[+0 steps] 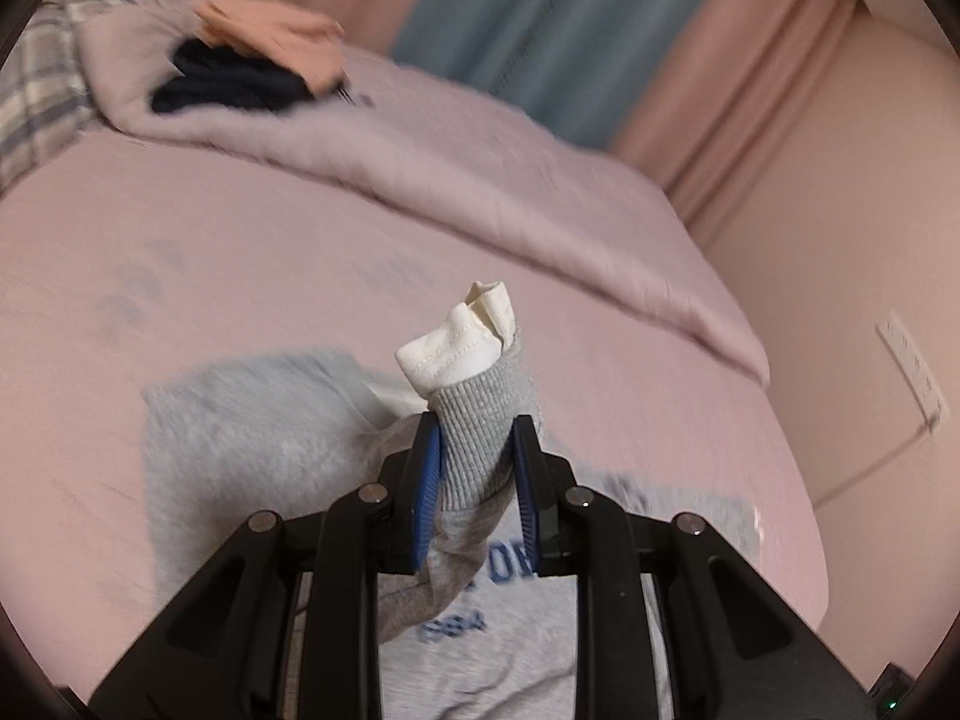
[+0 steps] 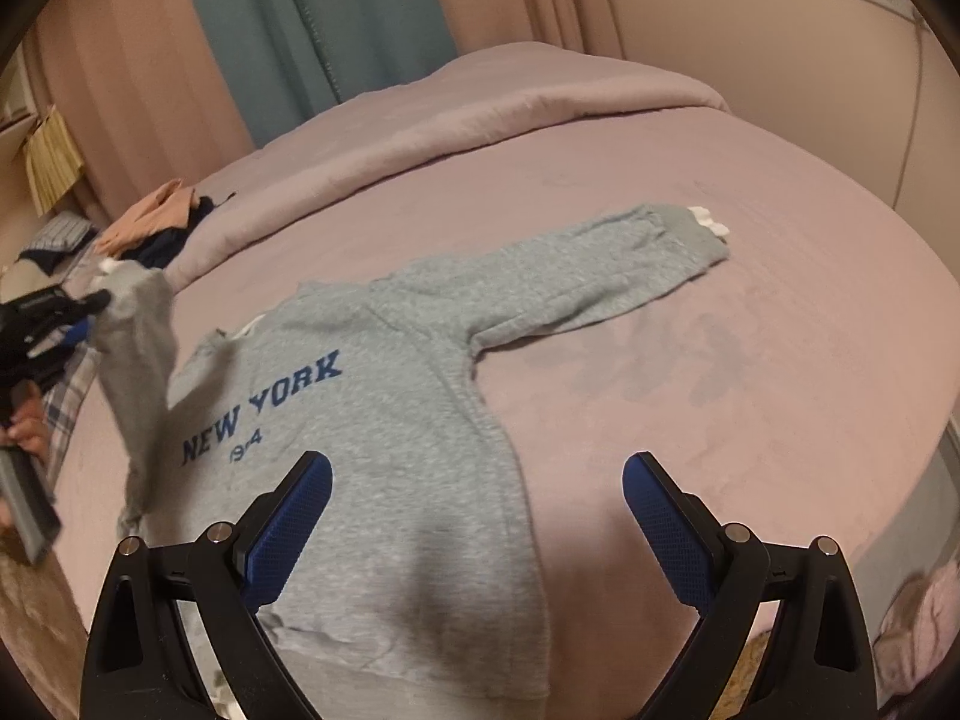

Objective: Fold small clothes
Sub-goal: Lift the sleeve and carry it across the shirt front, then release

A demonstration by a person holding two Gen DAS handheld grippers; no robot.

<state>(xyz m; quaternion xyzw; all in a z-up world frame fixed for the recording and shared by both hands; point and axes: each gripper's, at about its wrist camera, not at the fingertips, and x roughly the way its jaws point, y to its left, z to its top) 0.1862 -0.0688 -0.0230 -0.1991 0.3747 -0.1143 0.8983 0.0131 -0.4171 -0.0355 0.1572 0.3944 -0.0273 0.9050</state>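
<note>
A small grey "NEW YORK" sweatshirt (image 2: 384,420) lies face up on a pink bedsheet (image 2: 720,420), one sleeve stretched flat, while the left gripper (image 1: 477,456) is clamped on the ribbed cuff (image 1: 480,420) of the other sleeve (a white inner cuff pokes out) and holds it raised. The right gripper (image 2: 477,498) hovers over the hem, jaws wide apart. The soft fleece could bunch or drag sideways if the sleeve is pulled across unpinned.
</note>
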